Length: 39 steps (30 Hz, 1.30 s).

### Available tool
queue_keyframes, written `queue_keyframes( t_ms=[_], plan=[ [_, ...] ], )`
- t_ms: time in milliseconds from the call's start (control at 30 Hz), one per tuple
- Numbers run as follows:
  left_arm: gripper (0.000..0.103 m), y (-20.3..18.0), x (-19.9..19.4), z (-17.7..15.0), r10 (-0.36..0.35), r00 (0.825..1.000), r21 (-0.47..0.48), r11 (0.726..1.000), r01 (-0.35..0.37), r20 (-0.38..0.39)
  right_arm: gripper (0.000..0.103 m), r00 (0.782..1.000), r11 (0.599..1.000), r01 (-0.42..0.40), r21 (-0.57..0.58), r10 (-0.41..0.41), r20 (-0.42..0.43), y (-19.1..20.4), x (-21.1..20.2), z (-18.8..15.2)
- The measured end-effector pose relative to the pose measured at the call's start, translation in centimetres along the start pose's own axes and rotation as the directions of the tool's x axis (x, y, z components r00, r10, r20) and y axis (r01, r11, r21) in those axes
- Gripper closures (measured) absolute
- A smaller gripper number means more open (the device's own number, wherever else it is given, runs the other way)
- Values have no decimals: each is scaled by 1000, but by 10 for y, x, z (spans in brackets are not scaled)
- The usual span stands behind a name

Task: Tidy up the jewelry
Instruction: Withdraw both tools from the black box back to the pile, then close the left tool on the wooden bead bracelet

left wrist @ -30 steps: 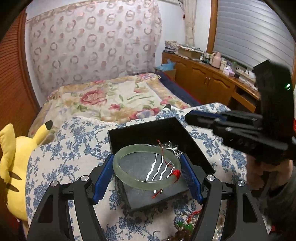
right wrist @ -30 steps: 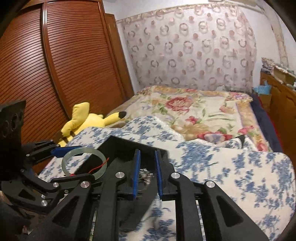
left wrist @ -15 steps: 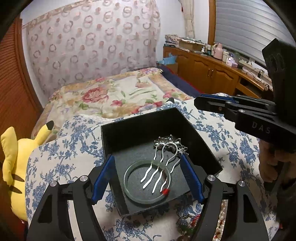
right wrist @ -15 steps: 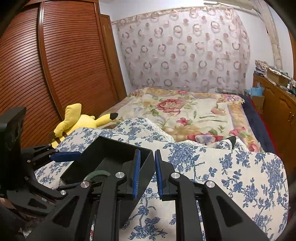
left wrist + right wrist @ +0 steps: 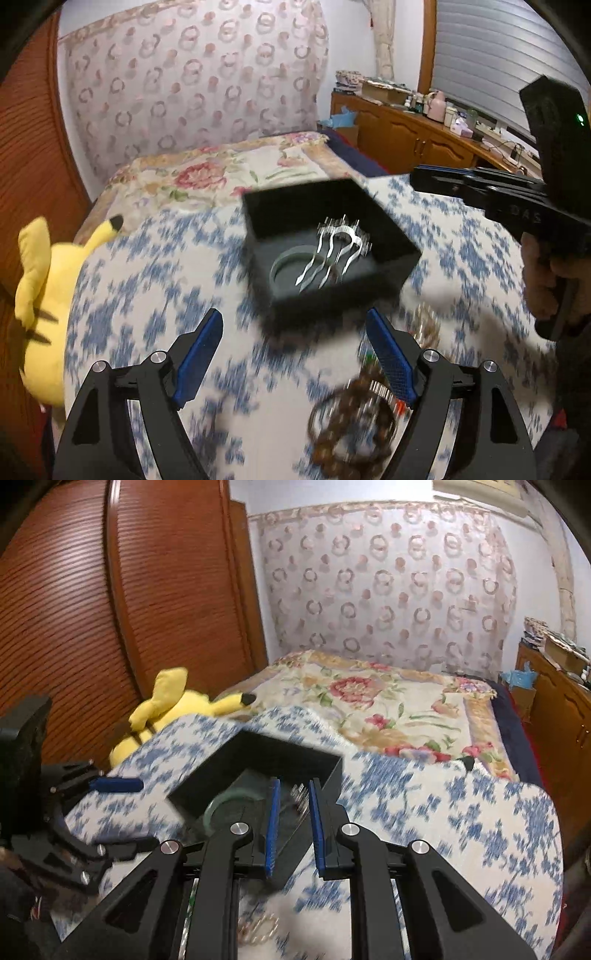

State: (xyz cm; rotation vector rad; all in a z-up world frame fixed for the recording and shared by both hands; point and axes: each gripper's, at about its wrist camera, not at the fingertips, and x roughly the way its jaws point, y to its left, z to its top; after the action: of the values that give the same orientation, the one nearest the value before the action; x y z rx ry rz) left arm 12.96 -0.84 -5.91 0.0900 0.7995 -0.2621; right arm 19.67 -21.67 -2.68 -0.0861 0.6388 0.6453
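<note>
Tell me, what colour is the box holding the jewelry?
Black; the box shows best in the left wrist view.

Box (image 5: 332,243): sits on the patterned cloth (image 5: 155,295), the bed (image 5: 221,170) behind it.
Inside box: bangle (image 5: 291,266) flat on the floor, hairpin (image 5: 332,251) lying across it.
Near side: beaded bracelets (image 5: 351,424) on the cloth before the box.
Far left: plush toy (image 5: 40,295) beside the cloth.
Right: cabinets (image 5: 406,136) beside the bed.
</note>
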Motion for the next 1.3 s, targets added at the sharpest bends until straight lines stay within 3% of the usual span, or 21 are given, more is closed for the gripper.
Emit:
queue_keyframes(
  t_ms=[467,733,1033,1200,1300],
  plan=[
    [26,32,-25,-45,3,1000,-61,998,-4,-18,85,988,994,-78,-79,66,-139,64,4,-48],
    [26,21,-33,-65,-79,997,-75,994,77,-22,85,989,996,-44,-71,34,-144,71,-7,-61],
    [60,11,-20,-78,-181,982,-148,974,172,-51,85,991,999,-17,-39,12,-133,66,-21,-74],
    [65,7,-17,-79,-214,976,-176,963,203,-47,85,993,1000,-12,-25,9,-115,65,-33,-79],
    [73,5,-18,-80,-240,970,-191,955,228,-43,85,994,1000,-10,-20,7,-108,65,-38,-82]
  ],
)
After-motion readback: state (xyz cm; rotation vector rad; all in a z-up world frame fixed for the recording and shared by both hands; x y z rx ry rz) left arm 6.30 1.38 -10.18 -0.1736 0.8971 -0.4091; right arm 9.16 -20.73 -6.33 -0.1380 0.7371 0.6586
